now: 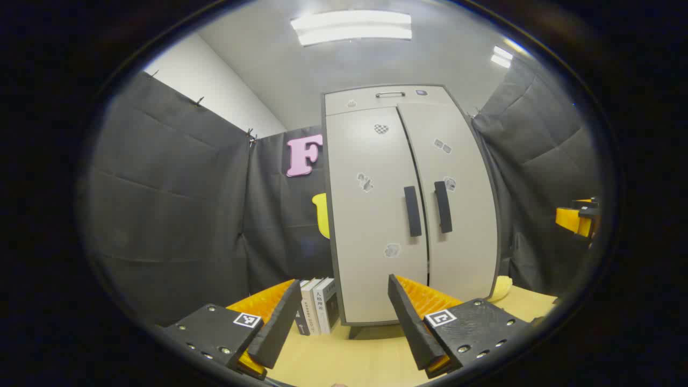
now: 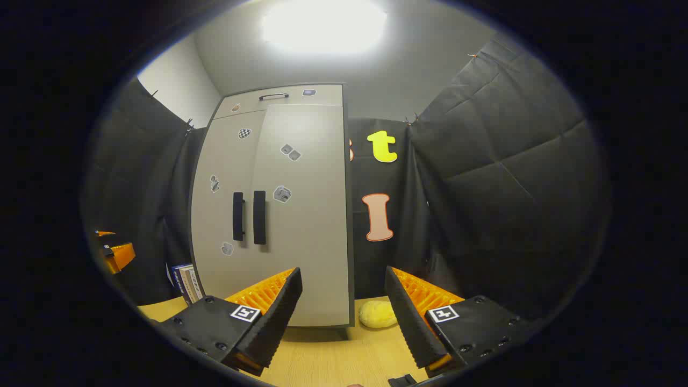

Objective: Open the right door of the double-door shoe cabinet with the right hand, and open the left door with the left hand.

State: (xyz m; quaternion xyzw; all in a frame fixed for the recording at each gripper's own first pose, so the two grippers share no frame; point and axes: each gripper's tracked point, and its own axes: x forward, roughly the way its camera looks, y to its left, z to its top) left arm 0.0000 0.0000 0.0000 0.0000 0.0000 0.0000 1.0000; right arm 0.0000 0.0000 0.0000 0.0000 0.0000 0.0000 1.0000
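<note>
Approach stage; neither door is opened yet. Left gripper view, left to right: the left gripper has its fingers spread wide with nothing between them, held over the wooden tabletop well short of the shoe cabinet. A few books stand upright just beside the cabinet's lower left corner; spine print is too small to read. Both doors sit shut, the left door and right door meeting at a centre seam, with the left handle and right handle as two dark vertical bars just either side of it. Small stickers dot both doors and a drawer handle sits at the top; no brand is legible. Right gripper view: the right gripper is likewise spread and empty, aimed past the cabinet's right edge, near a yellow sponge-like lump on the table, identity uncertain at this size. Judgement: the right door comes first, so the right gripper needs to swing left and forward, line up with the right handle, and straddle the bar before closing. The handles sit close together, so some risk of catching the wrong one.
</note>
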